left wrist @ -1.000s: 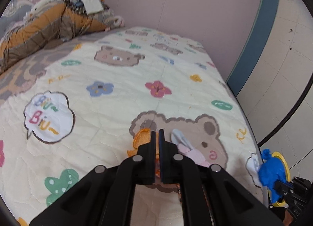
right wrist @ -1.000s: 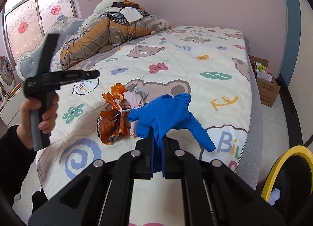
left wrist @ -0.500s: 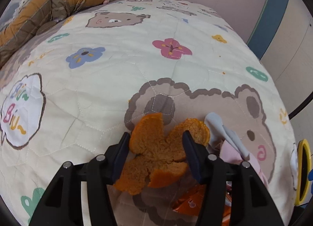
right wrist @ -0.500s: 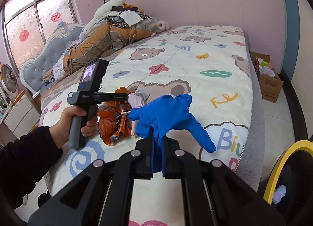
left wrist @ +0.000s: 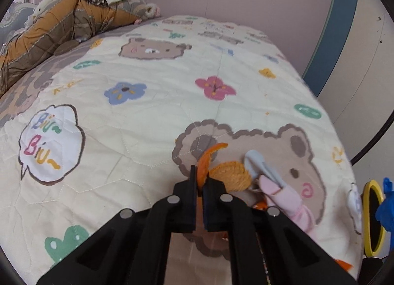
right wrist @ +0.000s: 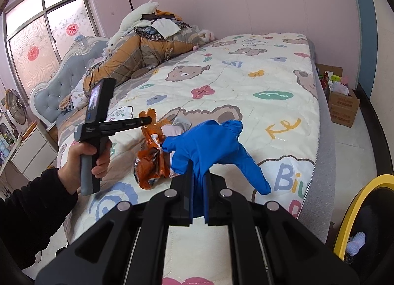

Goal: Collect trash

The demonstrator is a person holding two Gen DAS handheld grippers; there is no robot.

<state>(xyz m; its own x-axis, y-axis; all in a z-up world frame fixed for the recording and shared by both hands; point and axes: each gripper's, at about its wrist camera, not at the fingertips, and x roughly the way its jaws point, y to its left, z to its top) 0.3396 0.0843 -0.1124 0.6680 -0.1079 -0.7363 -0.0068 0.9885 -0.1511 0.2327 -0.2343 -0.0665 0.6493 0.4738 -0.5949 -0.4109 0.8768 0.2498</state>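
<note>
The left gripper [left wrist: 200,181], angled down at lower centre, pinches curled orange peel [left wrist: 229,174] (pith showing); the right gripper [right wrist: 199,181] clamps a limp blue glove [right wrist: 209,142].

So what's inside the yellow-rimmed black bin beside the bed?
In the yellow-rimmed black bin, the right wrist view shows one small white knobbly item near the bottom. The rest of the interior is dark or cut off, so anything else is hidden.
</note>
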